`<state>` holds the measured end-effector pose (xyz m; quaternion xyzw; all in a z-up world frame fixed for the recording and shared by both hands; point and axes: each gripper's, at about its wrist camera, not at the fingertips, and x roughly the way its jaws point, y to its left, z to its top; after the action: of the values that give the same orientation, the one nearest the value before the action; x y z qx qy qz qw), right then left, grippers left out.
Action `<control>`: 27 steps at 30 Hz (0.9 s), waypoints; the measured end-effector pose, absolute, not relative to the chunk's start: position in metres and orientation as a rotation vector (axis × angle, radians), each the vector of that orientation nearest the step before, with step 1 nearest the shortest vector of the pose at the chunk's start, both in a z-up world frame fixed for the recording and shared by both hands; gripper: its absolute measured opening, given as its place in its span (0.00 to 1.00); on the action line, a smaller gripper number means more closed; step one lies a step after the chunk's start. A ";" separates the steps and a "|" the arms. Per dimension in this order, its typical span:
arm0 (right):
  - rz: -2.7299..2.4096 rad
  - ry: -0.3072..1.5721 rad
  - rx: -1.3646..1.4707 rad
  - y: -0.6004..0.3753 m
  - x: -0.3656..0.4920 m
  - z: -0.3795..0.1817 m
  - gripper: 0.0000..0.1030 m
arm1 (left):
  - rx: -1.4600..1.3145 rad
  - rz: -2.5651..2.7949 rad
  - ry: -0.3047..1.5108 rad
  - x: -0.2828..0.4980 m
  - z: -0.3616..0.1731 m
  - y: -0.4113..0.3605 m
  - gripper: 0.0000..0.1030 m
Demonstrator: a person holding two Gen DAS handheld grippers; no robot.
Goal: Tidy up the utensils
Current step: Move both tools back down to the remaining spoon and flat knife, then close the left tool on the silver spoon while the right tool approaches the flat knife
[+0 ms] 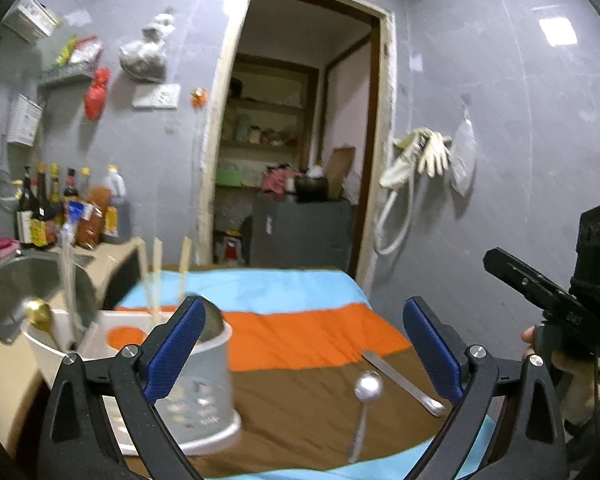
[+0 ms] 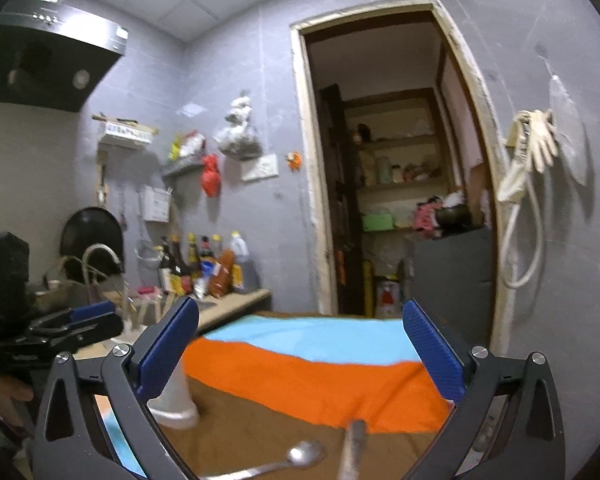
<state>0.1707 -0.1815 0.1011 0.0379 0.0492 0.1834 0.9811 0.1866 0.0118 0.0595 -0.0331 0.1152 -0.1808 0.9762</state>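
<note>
A silver spoon (image 1: 367, 390) and a second flat silver utensil (image 1: 404, 383) lie on the brown band of a striped cloth (image 1: 308, 332). A white perforated utensil holder (image 1: 204, 384) stands at the left with wooden chopsticks (image 1: 156, 276) and a gold spoon (image 1: 40, 316) in it. My left gripper (image 1: 304, 344) is open and empty, above the cloth, holder by its left finger. My right gripper (image 2: 300, 352) is open and empty above the spoon (image 2: 300, 456) and the flat utensil (image 2: 354, 448). The holder (image 2: 172, 396) shows behind its left finger.
A steel sink (image 1: 16, 280) and sauce bottles (image 1: 52, 204) sit on the counter at the left. An open doorway (image 1: 296, 140) lies beyond the table. Gloves and a hose (image 1: 420, 160) hang on the right wall. The other gripper (image 1: 556, 300) is at the right edge.
</note>
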 end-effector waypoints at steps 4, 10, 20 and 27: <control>0.325 0.177 0.051 -0.196 0.173 0.083 1.00 | -0.054 -0.411 0.305 0.196 0.042 -0.006 0.94; 0.278 0.317 0.023 -0.214 0.175 0.048 1.00 | -0.012 -0.456 0.404 0.209 0.017 -0.029 0.94; 0.322 0.570 0.013 -0.218 0.184 0.006 0.86 | 0.034 -0.547 0.626 0.243 -0.014 -0.055 0.93; 0.392 0.676 0.001 -0.212 0.187 -0.007 0.70 | 0.057 -0.616 0.791 0.271 -0.032 -0.067 0.80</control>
<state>0.1867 -0.2117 -0.0072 0.0003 0.3295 0.1912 0.9246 0.2710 -0.0672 -0.0316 0.0275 0.3791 -0.2954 0.8765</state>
